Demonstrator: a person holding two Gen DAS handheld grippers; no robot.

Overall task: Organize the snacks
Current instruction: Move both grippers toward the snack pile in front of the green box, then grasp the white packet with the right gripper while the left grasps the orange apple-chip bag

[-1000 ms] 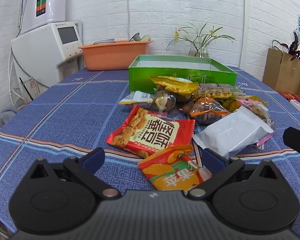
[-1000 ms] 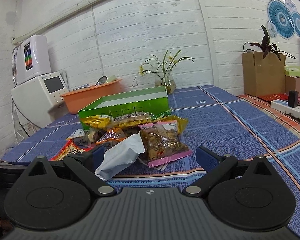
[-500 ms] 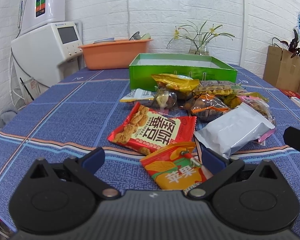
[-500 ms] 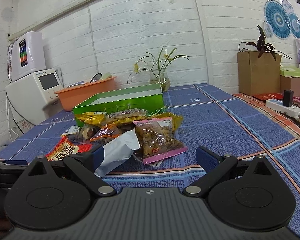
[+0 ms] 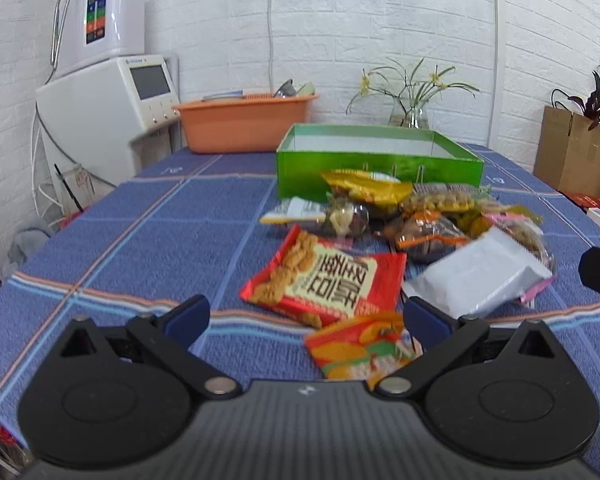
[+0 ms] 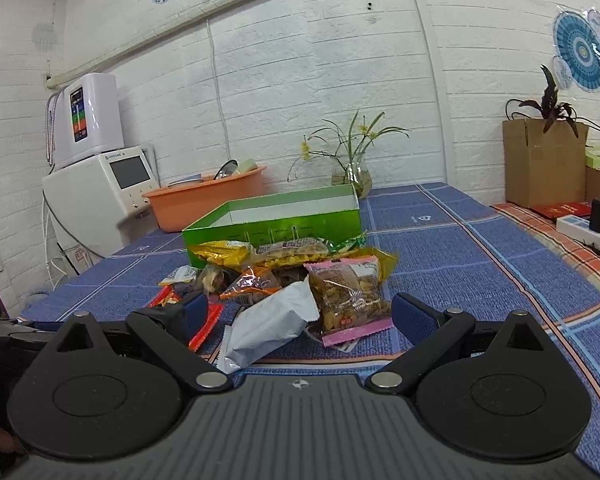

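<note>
1. While I hold both tools low over the near edge of the table, the left gripper has its jaws wide apart and grips nothing; the right gripper is likewise spread and empty.
2. Nearest the left gripper lies an orange packet, flat on the cloth, its far end between the blue fingertips, its near end hidden by the tool body. I cannot tell whether a pad touches it.
3. Just beyond it lies a red packet, flat, printed face up.
4. To the right, a white pouch rests tilted, leaning on a pink-edged packet of nuts. It sits between the right gripper's open jaws.
5. Behind these, a heap of small wrapped snacks lies against the front wall of the green box, which stands open and appears empty from this angle.
6. Handling, in my judgement: the packets are light, soft film, likely slippery and prone to crumple; contents look crushable. I would pinch the crimped seal at an end, not the belly.
7. Risk: a flat packet may slide on the cloth instead of lifting.
</note>
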